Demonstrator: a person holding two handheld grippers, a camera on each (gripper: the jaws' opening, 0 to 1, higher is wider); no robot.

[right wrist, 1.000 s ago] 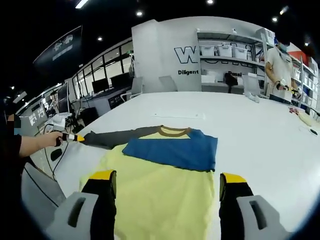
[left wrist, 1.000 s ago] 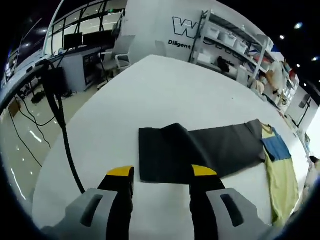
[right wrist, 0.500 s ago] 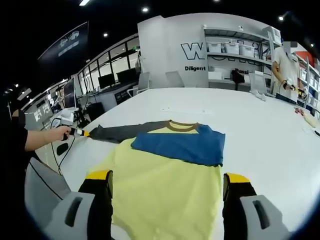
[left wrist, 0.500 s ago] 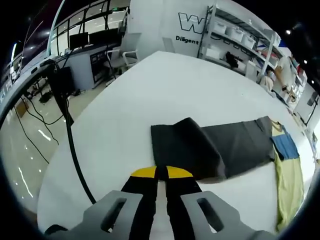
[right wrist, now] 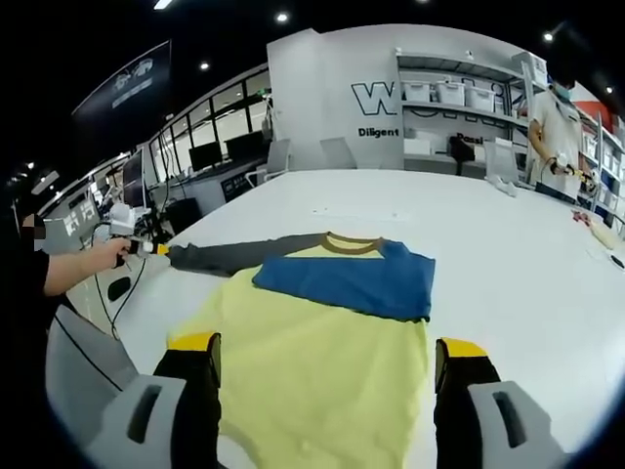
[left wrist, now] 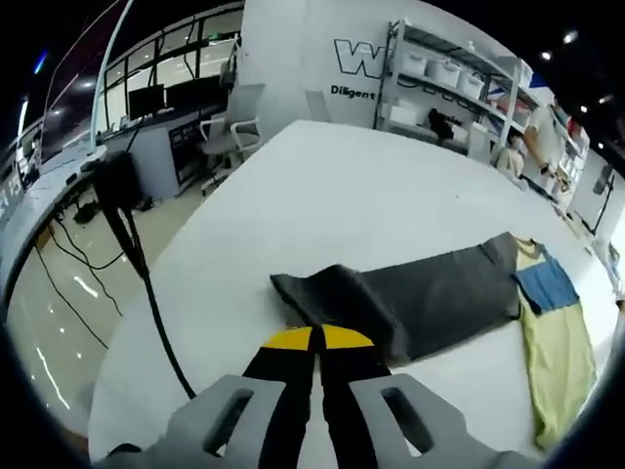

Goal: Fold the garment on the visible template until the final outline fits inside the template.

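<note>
Left gripper (left wrist: 316, 337): clenched on grey sleeve (left wrist: 410, 303) cuff, near table (left wrist: 322, 186) edge.
Right gripper (right wrist: 327, 357): released, jaws wide over yellow garment (right wrist: 322, 362).
Surroundings: shelving (right wrist: 449, 107), black cable (left wrist: 146, 293), bystander (right wrist: 559, 127) beyond far edge.

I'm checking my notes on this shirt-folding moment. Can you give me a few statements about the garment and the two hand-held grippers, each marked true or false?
1. The left hand-held gripper is shut on the grey sleeve. True.
2. The right hand-held gripper is clamped on the yellow shirt. False: its jaws stand wide open over the shirt.
3. A blue sleeve lies folded across the shirt's chest. True.
4. The table is black. False: it is white.
</note>
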